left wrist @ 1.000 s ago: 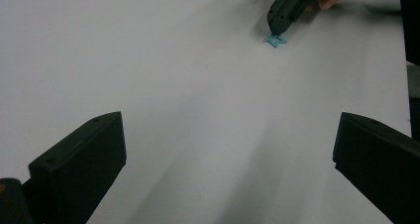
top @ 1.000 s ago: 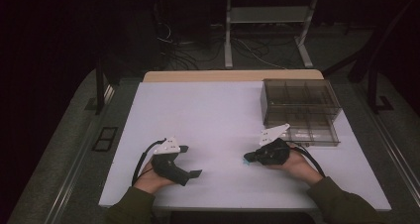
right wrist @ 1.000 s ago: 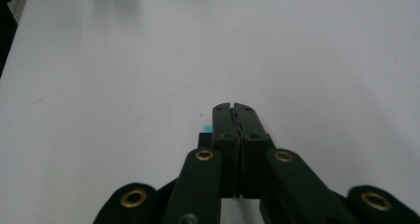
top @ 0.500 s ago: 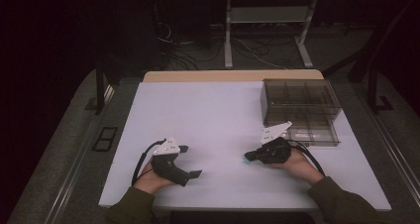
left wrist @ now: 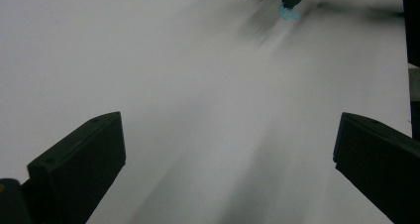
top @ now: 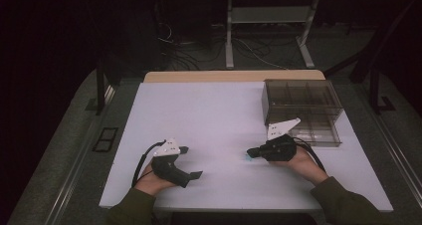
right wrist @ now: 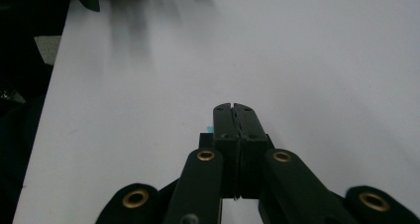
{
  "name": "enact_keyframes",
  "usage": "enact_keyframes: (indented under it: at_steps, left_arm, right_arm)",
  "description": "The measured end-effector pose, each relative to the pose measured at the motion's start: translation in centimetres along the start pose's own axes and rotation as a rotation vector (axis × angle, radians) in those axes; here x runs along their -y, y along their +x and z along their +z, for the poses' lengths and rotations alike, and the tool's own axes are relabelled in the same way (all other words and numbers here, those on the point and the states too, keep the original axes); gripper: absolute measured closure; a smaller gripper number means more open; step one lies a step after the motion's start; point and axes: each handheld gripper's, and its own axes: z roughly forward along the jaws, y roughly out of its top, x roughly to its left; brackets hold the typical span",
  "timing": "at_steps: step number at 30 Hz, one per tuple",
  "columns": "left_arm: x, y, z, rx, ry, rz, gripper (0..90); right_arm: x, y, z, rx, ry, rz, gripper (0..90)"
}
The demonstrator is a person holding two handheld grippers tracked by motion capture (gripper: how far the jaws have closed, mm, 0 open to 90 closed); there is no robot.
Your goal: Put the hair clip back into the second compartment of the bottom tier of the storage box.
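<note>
Smoky plastic organizer box (top: 303, 110) sits behind our right gripper (top: 250, 155), jaws pinched on a small blue piece (left wrist: 288, 13) low over the white table (top: 214, 115) — nothing blocks it. Our left gripper (top: 191, 163) rests near the front edge, jaws wide and empty — dark room, cables on the floor beyond.

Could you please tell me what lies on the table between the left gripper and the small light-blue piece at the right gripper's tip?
Nothing: between the left gripper and the small light-blue piece, the high and left gripper views show bare white table.

Clear compartment box (top: 303, 110) on white table (top: 209, 115)
</note>
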Motion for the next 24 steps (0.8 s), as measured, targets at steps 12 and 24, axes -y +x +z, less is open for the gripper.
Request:
enact_keyframes:
  at_steps: [12, 24]
  left_arm:
    - [0.2, 0.0, 0.1, 0.01, 0.01, -0.001, 0.0]
    - [0.2, 0.0, 0.1, 0.013, 0.009, 0.0, 0.0]
  right_arm:
    - [-0.2, 0.0, -1.1, 0.01, -0.023, 0.012, 88.2]
    - [0.0, -0.4, -2.6, 0.054, -0.038, 0.03, 88.2]
